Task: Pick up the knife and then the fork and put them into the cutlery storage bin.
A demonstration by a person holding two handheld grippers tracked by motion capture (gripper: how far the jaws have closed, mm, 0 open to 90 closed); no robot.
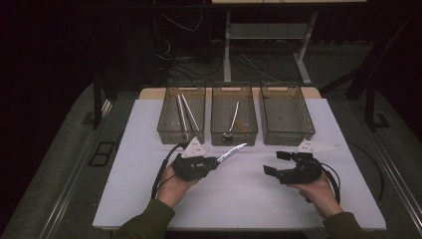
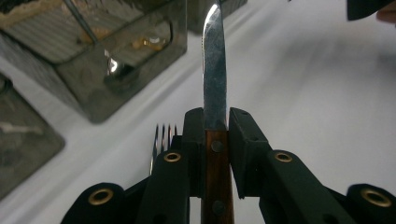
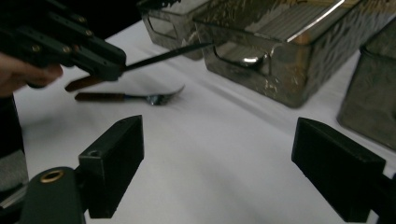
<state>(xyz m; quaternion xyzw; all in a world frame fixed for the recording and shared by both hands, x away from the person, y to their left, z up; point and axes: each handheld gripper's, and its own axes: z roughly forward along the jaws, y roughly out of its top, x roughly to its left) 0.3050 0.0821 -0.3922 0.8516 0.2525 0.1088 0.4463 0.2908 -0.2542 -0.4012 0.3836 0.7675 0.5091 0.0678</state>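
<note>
A knife with a brown wooden handle and a steel blade (image 1: 231, 153) sticks out to the right of my left gripper (image 1: 214, 161), a little above the white table top (image 1: 239, 199). In the left gripper view the jaws press on the knife (image 2: 214, 70) where blade meets handle, so my left gripper (image 2: 215, 121) is shut on it. A fork (image 2: 163, 135) lies on the table just under that gripper, also seen as a wooden-handled fork (image 3: 130, 97) in the right gripper view. My right gripper (image 1: 274, 163) hovers to the right, jaws wide apart with nothing between them (image 3: 224, 163).
Three clear bins stand in a row at the back of the table. The left bin (image 1: 165, 112) holds two long utensils, the middle bin (image 1: 217, 114) a spoon, and the right bin (image 1: 306, 114) looks empty. Dark floor and cables lie beyond.
</note>
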